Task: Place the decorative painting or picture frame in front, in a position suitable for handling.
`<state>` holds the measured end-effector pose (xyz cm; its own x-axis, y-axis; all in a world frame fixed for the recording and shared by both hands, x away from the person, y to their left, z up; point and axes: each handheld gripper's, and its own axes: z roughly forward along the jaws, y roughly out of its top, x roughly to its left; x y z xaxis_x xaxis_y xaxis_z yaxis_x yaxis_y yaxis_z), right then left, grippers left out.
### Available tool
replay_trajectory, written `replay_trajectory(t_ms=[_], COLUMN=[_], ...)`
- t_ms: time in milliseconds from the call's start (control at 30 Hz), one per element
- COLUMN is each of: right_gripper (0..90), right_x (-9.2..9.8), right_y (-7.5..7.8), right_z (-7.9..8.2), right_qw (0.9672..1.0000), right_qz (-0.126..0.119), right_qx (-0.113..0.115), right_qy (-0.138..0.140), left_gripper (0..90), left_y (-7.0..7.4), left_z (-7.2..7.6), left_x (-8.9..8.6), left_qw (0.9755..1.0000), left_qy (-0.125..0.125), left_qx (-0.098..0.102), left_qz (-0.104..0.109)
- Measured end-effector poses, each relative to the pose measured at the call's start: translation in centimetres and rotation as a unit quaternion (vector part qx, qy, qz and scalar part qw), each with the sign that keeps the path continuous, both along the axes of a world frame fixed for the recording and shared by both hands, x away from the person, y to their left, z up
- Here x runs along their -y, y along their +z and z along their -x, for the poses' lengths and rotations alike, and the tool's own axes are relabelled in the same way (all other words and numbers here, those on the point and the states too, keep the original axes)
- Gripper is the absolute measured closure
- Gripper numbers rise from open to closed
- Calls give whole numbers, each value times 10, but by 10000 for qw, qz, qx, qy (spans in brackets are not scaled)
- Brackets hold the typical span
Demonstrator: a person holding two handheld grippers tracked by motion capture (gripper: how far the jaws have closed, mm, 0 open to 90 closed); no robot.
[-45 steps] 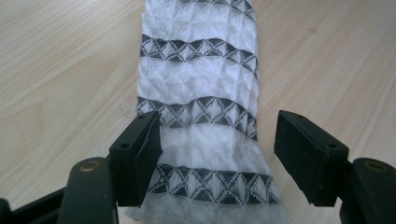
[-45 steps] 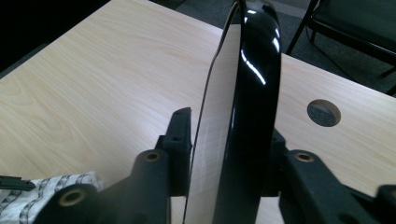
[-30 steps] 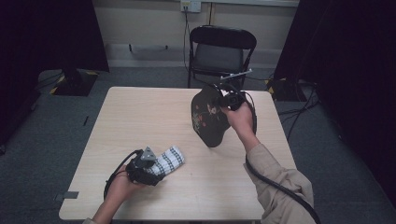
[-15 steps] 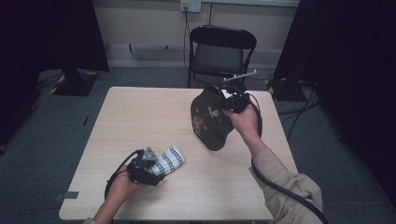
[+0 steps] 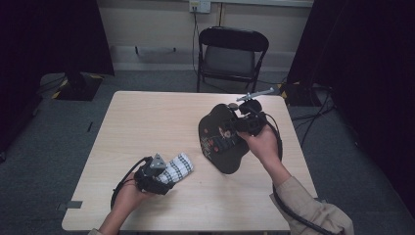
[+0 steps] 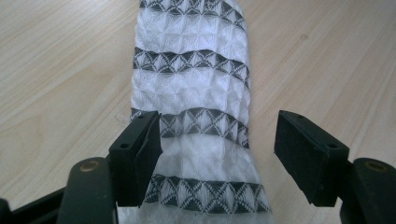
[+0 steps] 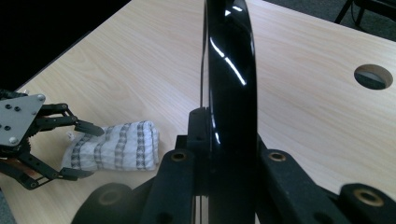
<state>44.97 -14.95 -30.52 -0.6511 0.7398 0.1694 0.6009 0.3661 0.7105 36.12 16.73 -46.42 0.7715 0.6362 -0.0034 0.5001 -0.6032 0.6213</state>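
A black plate [image 5: 222,139] with a red and white pattern on its face is held on edge over the table's right half, my right gripper [image 5: 240,125] shut on its rim. In the right gripper view the plate [image 7: 229,93] rises glossy and edge-on between the jaws of the right gripper [image 7: 224,135]. A white cloth with dark stripes [image 5: 178,166] lies bunched on the table at front left. My left gripper [image 5: 166,172] stands open with its near end between the jaws. In the left gripper view the cloth [image 6: 194,121] touches the left finger [image 6: 137,154]; the right one stands apart.
The light wooden table [image 5: 147,117] has a round hole [image 7: 372,76] in its top near the far side. A black folding chair [image 5: 232,54] stands behind the table. Cables trail from both grippers. The left gripper [image 7: 70,149] and cloth [image 7: 116,147] appear beyond the plate.
The right gripper has brought the plate slightly lower and nearer the person. The left gripper and the cloth have stayed in place.
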Motion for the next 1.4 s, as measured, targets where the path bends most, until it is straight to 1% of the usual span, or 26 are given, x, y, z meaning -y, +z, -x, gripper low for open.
replay_trajectory(t_ms=[33, 67, 100, 267, 300, 367, 533, 567, 600, 633, 667, 700, 733, 867, 1000, 1067, 1133, 1167, 1200, 1267, 1333, 1400], right_gripper=[815, 815, 815, 815, 815, 815, 815, 814, 814, 814, 814, 813, 813, 810, 803, 796, 780, 782, 782, 781, 771, 731], right_x=[2, 4, 7, 11, 12, 12, 9, 8, 8, 7, 7, 7, 7, 7, 7, 6, 5, 5, 5, 8, 8, 8], right_y=[-1, -3, -4, -8, -8, -9, -11, -11, -11, -13, -13, -14, -14, -15, -16, -16, -19, -23, -23, -24, -24, -22], right_z=[2, 3, 5, 5, 5, 4, 2, 1, 1, 1, 1, 2, 2, 3, 4, 5, 6, 6, 6, 7, 7, 7], right_qw=[10000, 10000, 9999, 9997, 9996, 9995, 9992, 9990, 9990, 9985, 9985, 9981, 9979, 9976, 9972, 9972, 9977, 9978, 9978, 9975, 9975, 9976], right_qz=[-14, -35, -59, -109, -152, -152, -208, -219, -219, -252, -252, -287, -302, -317, -304, -270, -160, -180, -180, -280, -275, -287], right_qx=[-3, 36, 70, 96, 113, 132, 193, 243, 243, 327, 327, 366, 379, 425, 487, 495, 479, 433, 433, 446, 445, 417], right_qy=[-24, -58, -111, -194, -230, -244, -294, -318, -318, -354, -354, -414, -422, -452, -482, -489, -463, -461, -461, -463, -467, -462], left_gripper=[314, 314, 314, 314, 314, 314, 314, 315, 314, 314, 314, 314, 314, 314, 314, 314, 314, 314, 314, 314, 315, 314], left_y=[1, 0, 1, -1, -1, -1, -1, 0, 0, 0, 0, 0, 0, -1, 0, -1, -2, -2, -2, -2, -2, -2], left_z=[0, 0, 0, 0, -1, -1, -1, 0, 0, 1, 1, 1, 1, 1, 1, 1, 1, 1, 1, 1, 1, 1], left_x=[1, 1, 2, 4, 4, 4, 4, 4, 4, 4, 4, 4, 3, 4, 5, 6, 6, 6, 6, 6, 7, 6], left_qw=[10000, 10000, 10000, 10000, 10000, 10000, 10000, 10000, 10000, 10000, 10000, 10000, 10000, 10000, 10000, 10000, 9999, 9999, 9999, 9999, 9999, 9999], left_qy=[-18, 1, -23, -37, -59, -62, -47, -43, -43, -19, -19, -28, -40, -40, -49, -65, -74, -72, -72, -73, -61, -73], left_qx=[16, 21, 12, 5, 6, -5, -5, 1, 1, -7, -7, 6, 0, -4, -4, -6, -17, -28, -28, -30, -33, -32], left_qz=[-29, 3, -8, -8, -25, -49, -26, -40, -40, -23, -23, -31, -74, -43, -77, -75, -78, -125, -125, -106, -86, -129])
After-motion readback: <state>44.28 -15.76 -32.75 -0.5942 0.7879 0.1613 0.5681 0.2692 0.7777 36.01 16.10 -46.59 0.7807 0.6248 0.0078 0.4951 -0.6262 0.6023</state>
